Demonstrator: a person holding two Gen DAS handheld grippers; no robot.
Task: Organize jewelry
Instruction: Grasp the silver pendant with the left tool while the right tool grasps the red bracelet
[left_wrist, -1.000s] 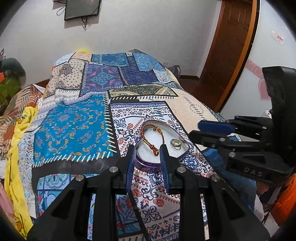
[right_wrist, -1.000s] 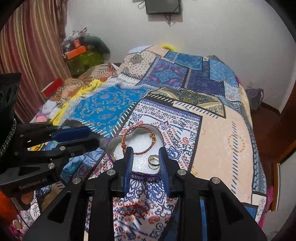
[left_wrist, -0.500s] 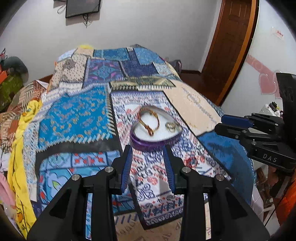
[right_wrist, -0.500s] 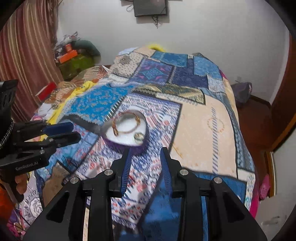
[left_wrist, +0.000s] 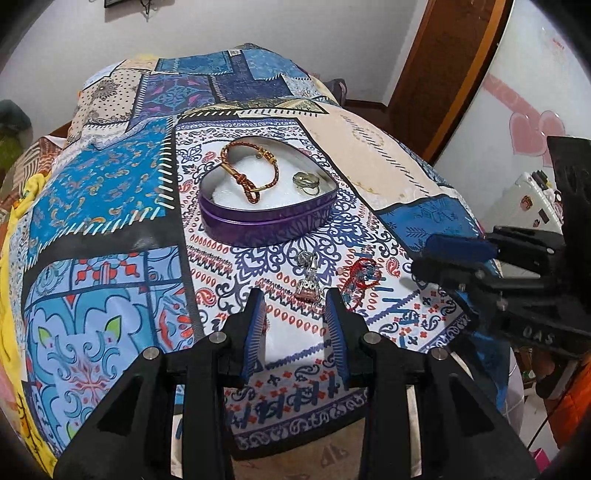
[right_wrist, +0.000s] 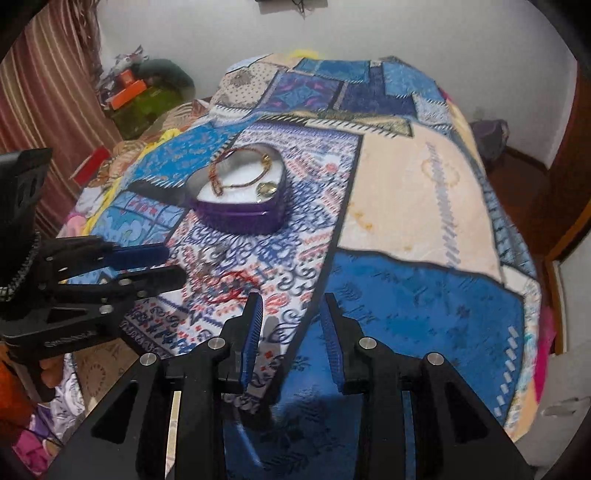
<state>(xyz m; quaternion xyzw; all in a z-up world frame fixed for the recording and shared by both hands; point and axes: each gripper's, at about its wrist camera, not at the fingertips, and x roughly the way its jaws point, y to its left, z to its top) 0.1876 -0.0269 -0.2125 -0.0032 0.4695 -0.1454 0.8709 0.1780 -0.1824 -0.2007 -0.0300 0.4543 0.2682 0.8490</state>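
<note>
Black left gripper (left_wrist: 295, 308) and right gripper (right_wrist: 291, 314) gape, empty.

Left wrist view: camera sits behind the left tongs (left_wrist: 295, 314), above the near edge of the bed (left_wrist: 110, 206), looking along it toward the far wall and down at a shallow angle; door at upper right. Close range: the heart-shaped tin (left_wrist: 267, 206) lies just beyond the tips, sharp. Right wrist view: camera behind the right tongs (right_wrist: 291, 317), displaced to the right, facing the same wall; tin (right_wrist: 240, 206) farther off and left of centre, picture blurred. Shared field: tin, patterned bedspread, far wall. Each view catches the other tool at its edge: right tongs (left_wrist: 443, 258), left tongs (right_wrist: 162, 264).
</note>
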